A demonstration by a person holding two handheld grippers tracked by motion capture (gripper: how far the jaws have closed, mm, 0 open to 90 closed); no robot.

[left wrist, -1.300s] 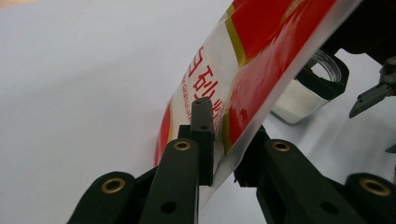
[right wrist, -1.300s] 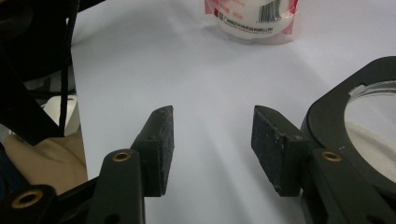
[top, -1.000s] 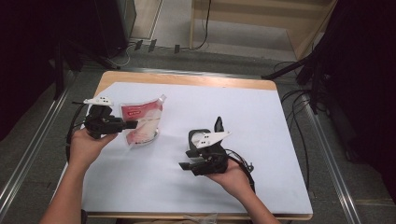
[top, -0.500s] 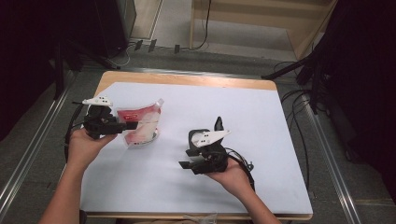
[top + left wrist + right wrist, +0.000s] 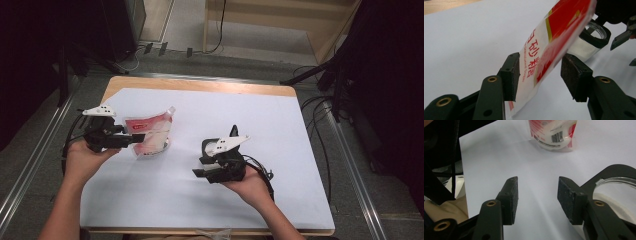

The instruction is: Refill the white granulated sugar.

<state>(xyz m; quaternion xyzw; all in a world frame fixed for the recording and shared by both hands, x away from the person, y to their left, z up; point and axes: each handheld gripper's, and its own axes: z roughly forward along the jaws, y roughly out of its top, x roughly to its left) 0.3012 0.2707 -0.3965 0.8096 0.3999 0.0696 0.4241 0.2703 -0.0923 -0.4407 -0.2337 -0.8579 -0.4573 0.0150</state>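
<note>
A red and white pouch (image 5: 150,134) with red lettering stands on the white sheet at the left. My left gripper (image 5: 134,140) reaches it from the left, and its jaws have just been opening. In the left gripper view the pouch (image 5: 554,37) leans between the pads of the left gripper (image 5: 539,67): the left pad lies against it and the right pad stands clear. My right gripper (image 5: 200,166) hovers mid-table, open, and in its own view the right gripper (image 5: 537,192) has nothing between its pads. A clear jar with a black rim (image 5: 210,146) sits beside it.
The white sheet (image 5: 280,130) covers a wooden table whose far edge (image 5: 200,85) shows. The jar (image 5: 614,192) holds something white and lies just right of the right jaw. Cables trail from both grippers. Dark equipment and floor cables surround the table.
The left gripper's jaws have spread apart around the pouch. The pouch has sunk a little toward the sheet and stands more upright. The right hand has stayed put.
</note>
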